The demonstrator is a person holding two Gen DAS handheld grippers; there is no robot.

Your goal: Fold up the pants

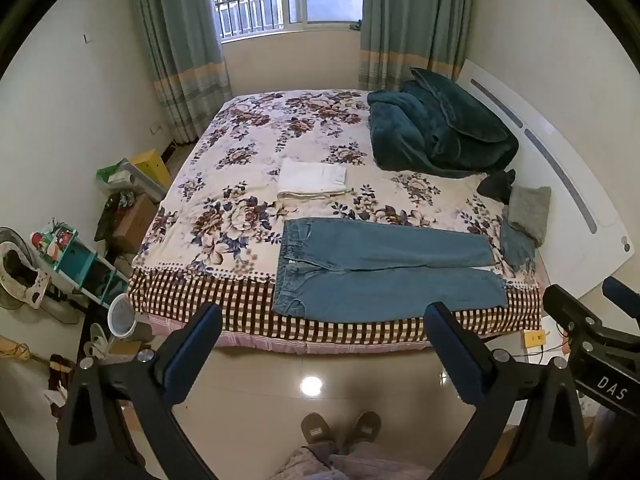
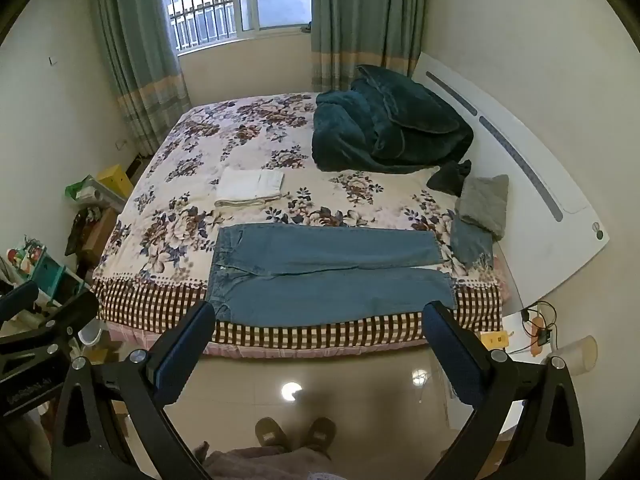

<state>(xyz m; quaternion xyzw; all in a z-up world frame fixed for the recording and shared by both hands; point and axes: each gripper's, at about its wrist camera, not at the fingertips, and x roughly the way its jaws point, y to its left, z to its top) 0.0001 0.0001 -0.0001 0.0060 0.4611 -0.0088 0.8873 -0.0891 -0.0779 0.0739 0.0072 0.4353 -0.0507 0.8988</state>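
Observation:
Blue jeans [image 1: 384, 268] lie flat near the front edge of the floral bed [image 1: 248, 152], waistband to the left, both legs stretched to the right. They show the same way in the right wrist view [image 2: 328, 272]. My left gripper [image 1: 324, 316] is open and empty, held above the floor in front of the bed, short of the jeans. My right gripper [image 2: 320, 314] is open and empty too, level with the bed's front edge. The right gripper also shows at the right edge of the left wrist view [image 1: 580, 300].
A folded white cloth [image 1: 312, 180] lies mid-bed. A dark green blanket [image 1: 436, 128] is heaped by the white headboard [image 1: 560, 168], with grey cushions [image 1: 528, 212] beside it. Shelves, boxes and a fan [image 1: 120, 316] crowd the left floor. A nightstand with cables [image 2: 536, 332] stands right.

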